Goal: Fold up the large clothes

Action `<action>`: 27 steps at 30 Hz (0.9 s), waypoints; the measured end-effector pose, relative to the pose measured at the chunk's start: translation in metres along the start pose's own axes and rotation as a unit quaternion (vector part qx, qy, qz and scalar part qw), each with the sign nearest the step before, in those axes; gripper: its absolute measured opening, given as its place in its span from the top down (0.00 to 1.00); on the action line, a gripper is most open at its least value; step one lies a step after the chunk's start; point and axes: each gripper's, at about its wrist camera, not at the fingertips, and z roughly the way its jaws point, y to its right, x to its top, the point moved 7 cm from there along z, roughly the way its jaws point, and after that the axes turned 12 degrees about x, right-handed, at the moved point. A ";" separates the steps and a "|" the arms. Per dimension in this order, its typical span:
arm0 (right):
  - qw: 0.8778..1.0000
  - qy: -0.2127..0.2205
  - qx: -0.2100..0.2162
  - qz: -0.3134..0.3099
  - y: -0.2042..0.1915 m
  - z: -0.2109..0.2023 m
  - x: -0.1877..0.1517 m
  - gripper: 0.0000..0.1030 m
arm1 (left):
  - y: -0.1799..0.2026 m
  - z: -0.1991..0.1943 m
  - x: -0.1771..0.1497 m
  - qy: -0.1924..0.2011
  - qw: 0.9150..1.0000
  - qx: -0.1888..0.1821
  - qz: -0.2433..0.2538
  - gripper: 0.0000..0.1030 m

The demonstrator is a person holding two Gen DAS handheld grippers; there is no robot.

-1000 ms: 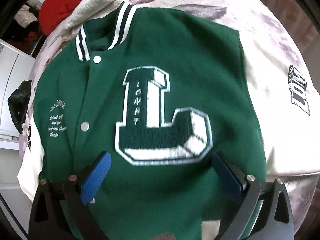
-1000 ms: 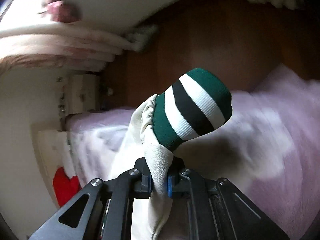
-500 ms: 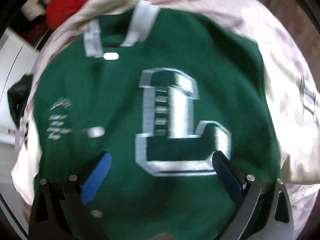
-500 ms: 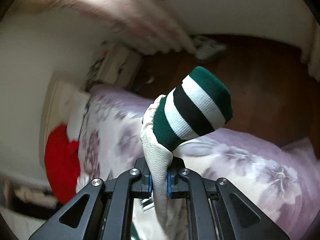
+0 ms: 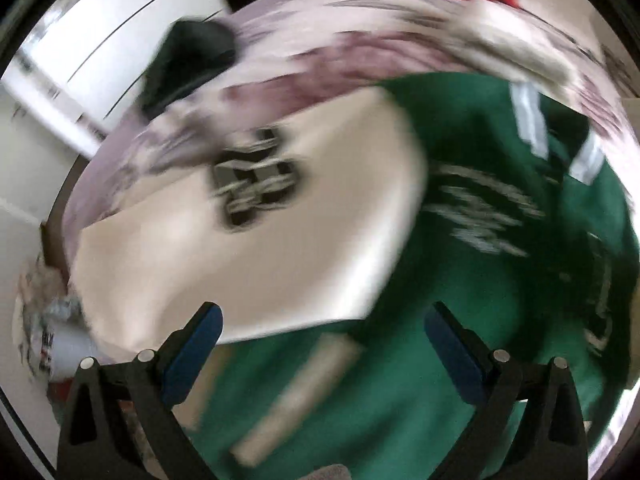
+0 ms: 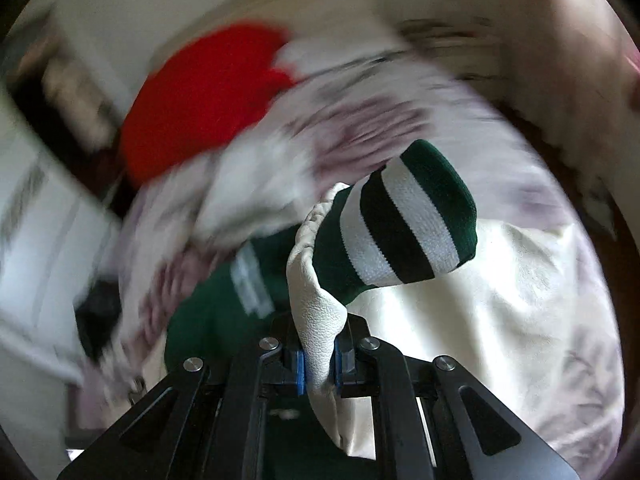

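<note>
The right gripper is clamping the cream sleeve just below its striped cuff, lifting it over the green jacket lying on the floral bedspread. The left gripper is hovering, jaws wide and empty, above the other sleeve. Doing this well likely means carrying the cuff flat across the chest, without bunching.
</note>
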 end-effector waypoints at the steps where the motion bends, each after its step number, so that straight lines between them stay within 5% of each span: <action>1: 1.000 -0.018 -0.004 -0.023 -0.026 0.031 -0.010 0.91 | -0.022 0.009 -0.003 -0.007 1.000 0.005 -0.013 0.00; 5: 0.988 -0.102 -0.045 -0.109 -0.110 0.156 -0.071 0.91 | -0.095 0.038 -0.025 -0.040 0.998 0.017 -0.052 0.00; 10: 0.962 -0.206 -0.062 -0.165 -0.128 0.208 -0.138 0.78 | -0.164 0.063 -0.068 -0.106 0.988 -0.008 -0.111 0.00; 12: 0.964 -0.231 0.000 -0.129 -0.135 0.196 -0.149 0.39 | -0.190 0.076 -0.093 -0.150 0.975 -0.045 -0.160 0.00; 15: 0.968 -0.233 0.083 -0.038 -0.133 0.152 -0.153 0.30 | -0.209 0.099 -0.116 -0.198 0.940 -0.125 -0.247 0.00; 19: 0.974 -0.214 0.070 0.030 -0.112 0.104 -0.145 0.26 | -0.210 0.135 -0.102 -0.201 0.897 -0.198 -0.341 0.02; 21: 0.976 -0.205 0.051 0.051 -0.109 0.100 -0.140 0.26 | -0.215 0.152 -0.079 -0.176 0.887 -0.196 -0.380 0.27; 23: 0.978 -0.197 0.039 0.055 -0.115 0.109 -0.139 0.26 | -0.224 0.166 -0.056 -0.163 0.890 -0.166 -0.392 0.71; 25: 0.980 -0.193 0.026 0.049 -0.126 0.123 -0.134 0.26 | -0.242 0.168 -0.027 -0.118 0.897 -0.134 -0.404 0.85; 27: 0.981 -0.189 0.004 0.034 -0.133 0.139 -0.119 0.15 | -0.260 0.169 0.008 -0.079 0.902 -0.114 -0.408 0.87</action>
